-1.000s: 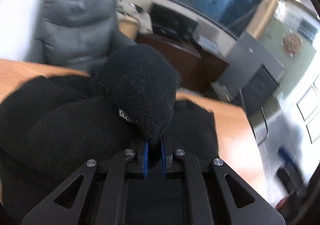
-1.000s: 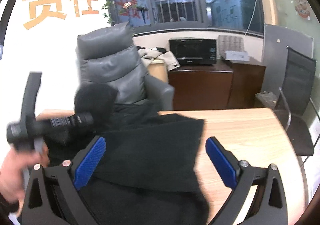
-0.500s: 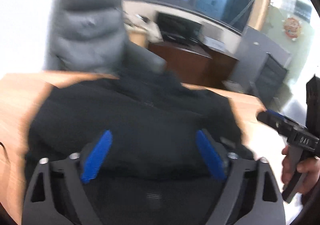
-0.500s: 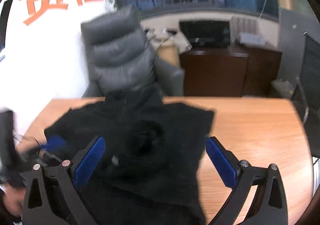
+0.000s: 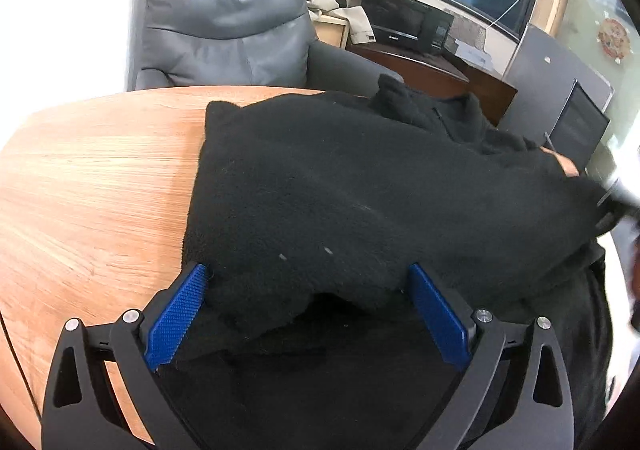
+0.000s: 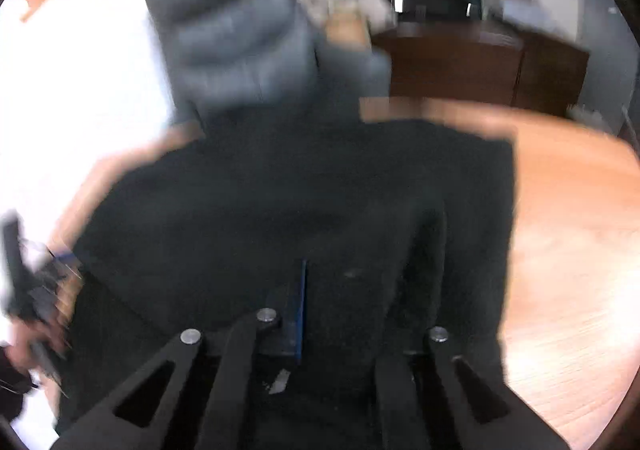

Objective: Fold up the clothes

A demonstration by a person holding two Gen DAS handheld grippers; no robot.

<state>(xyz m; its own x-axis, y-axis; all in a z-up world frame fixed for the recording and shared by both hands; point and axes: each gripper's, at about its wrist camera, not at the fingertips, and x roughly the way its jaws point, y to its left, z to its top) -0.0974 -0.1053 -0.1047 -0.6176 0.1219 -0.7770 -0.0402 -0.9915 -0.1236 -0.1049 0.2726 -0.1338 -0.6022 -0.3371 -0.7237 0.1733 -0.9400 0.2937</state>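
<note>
- On the wooden table (image 5: pixel 92 186) lies the black fleece garment (image 5: pixel 360 190), spread over most of its right part and folded upon itself; a grey armchair (image 5: pixel 228 10) stands behind.
- Left gripper (image 5: pixel 306 304): its blue fingers (image 5: pixel 176 316) are spread wide and grip nothing. The near folded edge of the garment lies between them and touches both pads.
- Right gripper (image 6: pixel 320 306): the view is blurred. Its fingers look closed together with black cloth around them, but I cannot tell this for certain.
</note>
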